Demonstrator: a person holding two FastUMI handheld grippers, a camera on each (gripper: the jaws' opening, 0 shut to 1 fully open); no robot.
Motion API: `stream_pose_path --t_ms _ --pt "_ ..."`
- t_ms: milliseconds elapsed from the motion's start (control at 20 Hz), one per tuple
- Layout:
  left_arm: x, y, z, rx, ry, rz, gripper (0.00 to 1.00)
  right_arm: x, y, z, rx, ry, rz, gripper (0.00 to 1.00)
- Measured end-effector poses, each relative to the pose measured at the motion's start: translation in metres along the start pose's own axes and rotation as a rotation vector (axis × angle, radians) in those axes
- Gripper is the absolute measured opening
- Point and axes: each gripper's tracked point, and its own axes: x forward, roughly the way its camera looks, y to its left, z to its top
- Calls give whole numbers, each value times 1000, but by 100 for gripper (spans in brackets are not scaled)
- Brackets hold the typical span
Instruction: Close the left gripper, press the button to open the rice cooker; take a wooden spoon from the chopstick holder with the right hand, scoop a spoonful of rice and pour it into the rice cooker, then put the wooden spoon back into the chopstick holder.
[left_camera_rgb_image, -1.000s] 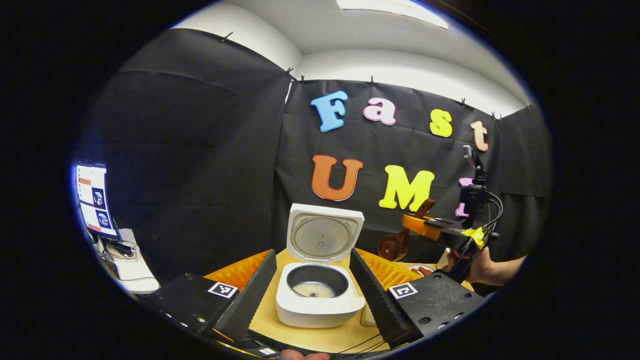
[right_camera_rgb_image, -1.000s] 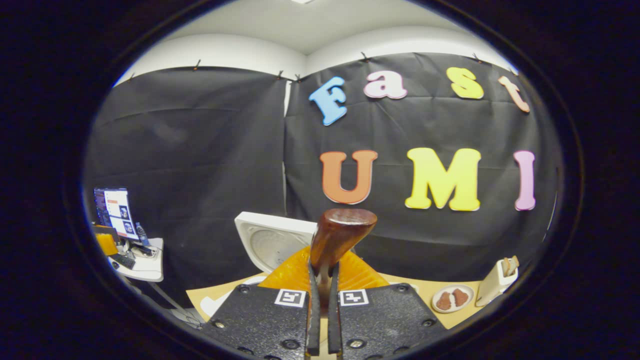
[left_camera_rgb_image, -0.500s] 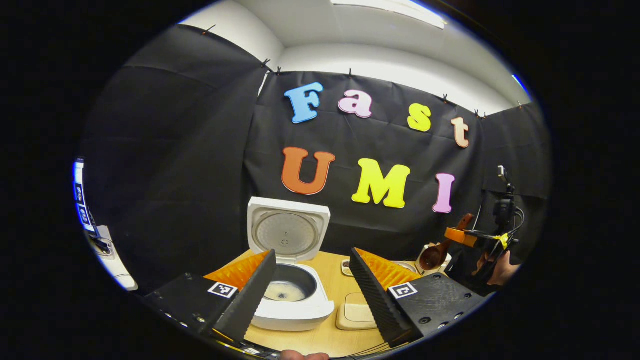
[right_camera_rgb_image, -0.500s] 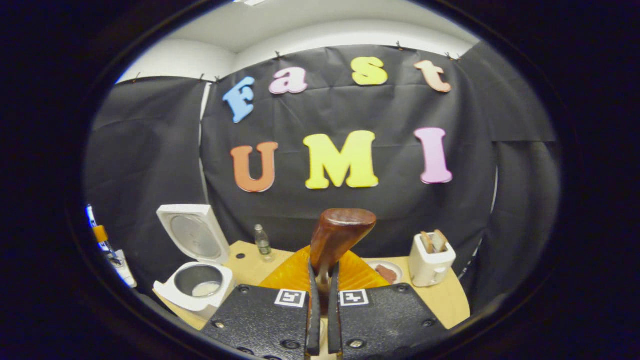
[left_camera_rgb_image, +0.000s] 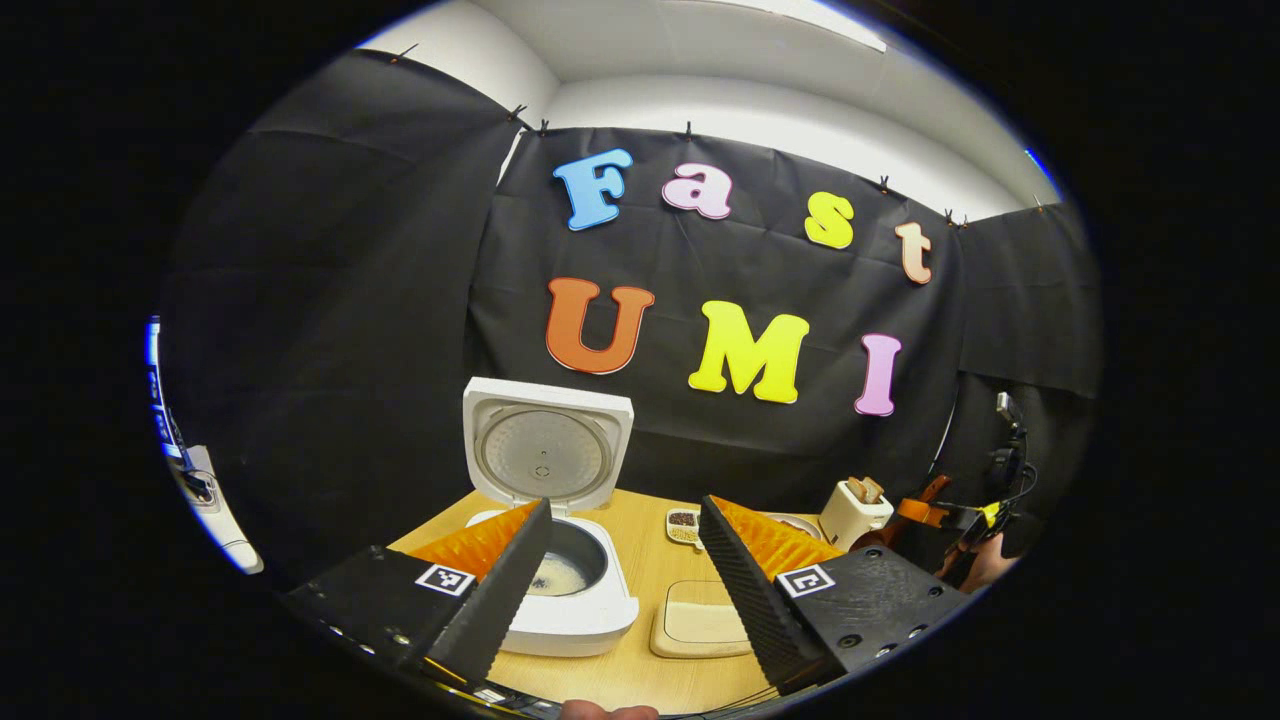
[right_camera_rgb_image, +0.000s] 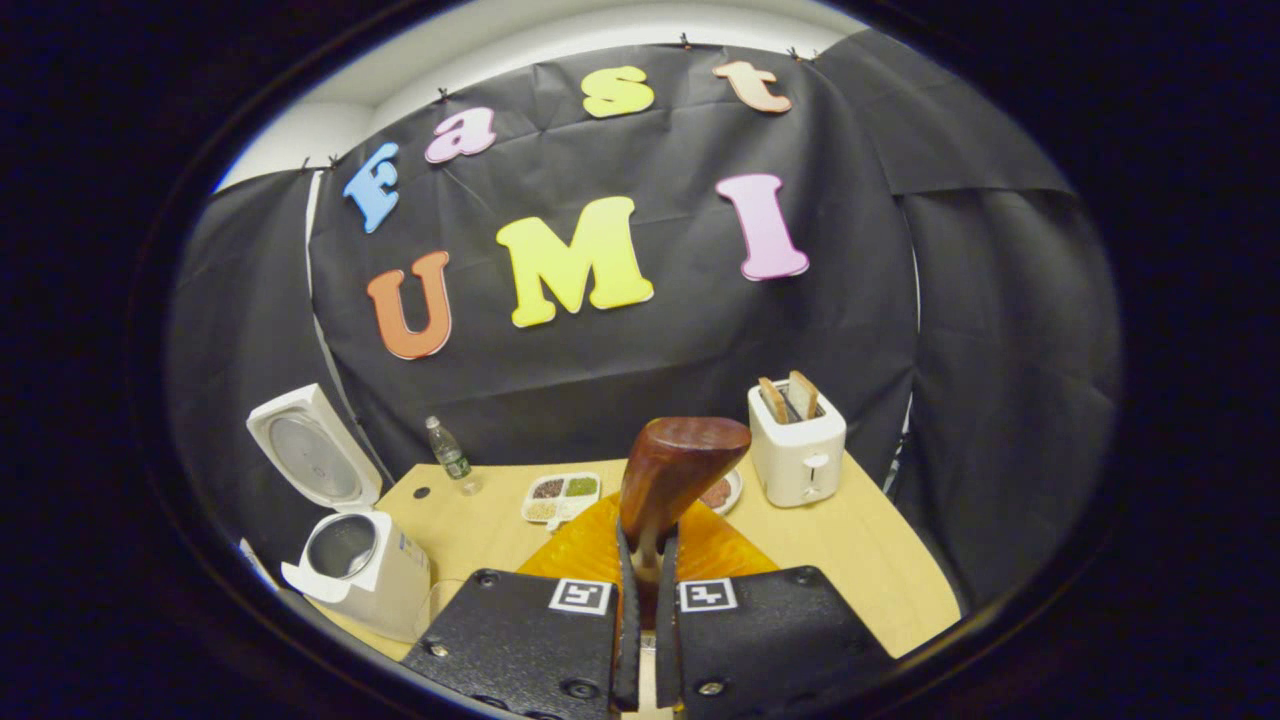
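Observation:
The white rice cooker (left_camera_rgb_image: 560, 610) stands with its lid (left_camera_rgb_image: 545, 455) up, a little rice lying in its dark pot (left_camera_rgb_image: 565, 575). My left gripper (left_camera_rgb_image: 622, 510) is open just in front of it, holding nothing. In the right gripper view the cooker (right_camera_rgb_image: 360, 570) sits far left, lid (right_camera_rgb_image: 310, 460) raised. My right gripper (right_camera_rgb_image: 645, 540) is shut on the handle of the dark wooden spoon (right_camera_rgb_image: 680, 470), whose bowl rises ahead of the fingers. The left gripper view has that gripper (left_camera_rgb_image: 945, 518) low at the far right, spoon tilted, a hand behind it.
On the wooden table (right_camera_rgb_image: 860, 550) stand a white toaster (right_camera_rgb_image: 797, 445) with bread, a divided tray (right_camera_rgb_image: 560, 495) of grains, a small plate (right_camera_rgb_image: 722, 492) and a plastic bottle (right_camera_rgb_image: 450, 460). A flat beige pad (left_camera_rgb_image: 700, 625) lies right of the cooker.
My right gripper has swung right and away from the cooker with the spoon, and tipped down toward the table. The left gripper view has drifted right; the cooker sits further left in it.

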Motion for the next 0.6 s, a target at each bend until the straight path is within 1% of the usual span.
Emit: stream_pose_path --t_ms 300,600 --pt "0 -13 -11 20 44 25 94 35 -20 -55 14 75 -6 12" --pt "4 -26 -16 47 75 43 94 66 -39 -98 79 131 -18 12"
